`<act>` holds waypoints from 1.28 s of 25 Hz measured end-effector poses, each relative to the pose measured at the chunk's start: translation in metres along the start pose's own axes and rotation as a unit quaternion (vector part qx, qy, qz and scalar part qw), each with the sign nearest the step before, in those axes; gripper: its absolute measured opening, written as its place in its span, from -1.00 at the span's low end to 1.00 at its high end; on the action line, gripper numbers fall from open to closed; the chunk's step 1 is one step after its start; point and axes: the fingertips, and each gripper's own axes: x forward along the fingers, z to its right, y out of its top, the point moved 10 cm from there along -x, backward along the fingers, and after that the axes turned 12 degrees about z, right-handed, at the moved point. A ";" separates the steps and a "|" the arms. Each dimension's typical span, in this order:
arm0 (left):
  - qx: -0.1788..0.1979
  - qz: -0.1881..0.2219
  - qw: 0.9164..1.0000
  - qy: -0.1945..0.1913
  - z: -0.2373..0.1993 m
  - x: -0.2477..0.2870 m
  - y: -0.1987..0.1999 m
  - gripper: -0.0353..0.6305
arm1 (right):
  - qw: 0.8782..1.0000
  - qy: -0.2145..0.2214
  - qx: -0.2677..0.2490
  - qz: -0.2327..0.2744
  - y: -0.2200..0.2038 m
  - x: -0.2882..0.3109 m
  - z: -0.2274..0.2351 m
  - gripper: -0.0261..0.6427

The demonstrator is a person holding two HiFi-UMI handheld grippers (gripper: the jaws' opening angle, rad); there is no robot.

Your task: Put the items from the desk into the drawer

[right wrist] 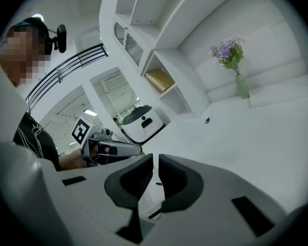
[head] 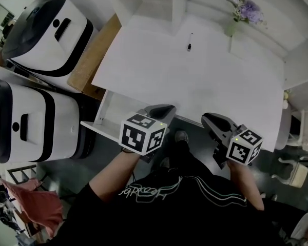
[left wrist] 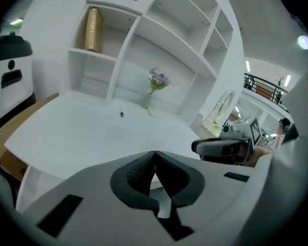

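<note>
A small dark item (head: 189,46) lies alone on the white desk (head: 205,81), far back near the shelf; it also shows as a speck in the left gripper view (left wrist: 121,115) and the right gripper view (right wrist: 207,120). The white drawer (head: 105,118) stands pulled out under the desk's front left corner. My left gripper (head: 164,108) hovers at the desk's front edge beside the drawer, its jaws (left wrist: 154,152) shut tip to tip with nothing between them. My right gripper (head: 208,118) hangs to its right, also at the front edge, its jaws (right wrist: 155,160) a narrow gap apart and empty.
A vase of purple flowers (head: 241,12) stands at the desk's back right. A white shelf unit (head: 151,1) rises behind the desk, with a gold roll (left wrist: 94,29) in one compartment. Two white machines (head: 46,29) and a wooden board (head: 92,55) crowd the left side.
</note>
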 end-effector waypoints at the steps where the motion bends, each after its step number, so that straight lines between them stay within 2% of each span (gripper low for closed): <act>1: -0.002 0.006 1.000 0.002 0.000 0.008 0.006 -0.83 | 1.000 -0.003 -0.003 0.000 0.004 0.000 0.007 -0.74; 6: 0.020 0.028 0.999 0.015 -0.001 0.051 0.037 -0.83 | 1.000 -0.017 -0.015 0.000 0.024 -0.001 0.040 -0.74; 13: 0.032 0.042 0.998 0.035 -0.022 0.123 0.081 -0.81 | 0.999 -0.042 0.001 0.012 0.046 -0.008 0.089 -0.74; 15: 0.041 0.045 0.997 0.043 -0.029 0.146 0.091 -0.72 | 0.999 -0.051 0.007 0.014 0.048 -0.012 0.104 -0.74; 17: 0.055 0.044 0.996 0.055 -0.036 0.170 0.100 -0.54 | 0.998 -0.058 0.015 0.015 0.050 -0.015 0.118 -0.74; 23: 0.083 0.015 0.991 0.099 -0.066 0.246 0.115 -0.31 | 0.997 -0.074 0.019 0.018 0.059 -0.025 0.153 -0.74; 32: 0.110 -0.065 0.978 0.162 -0.113 0.330 0.114 -0.32 | 0.994 -0.075 0.064 0.043 0.070 -0.027 0.187 -0.74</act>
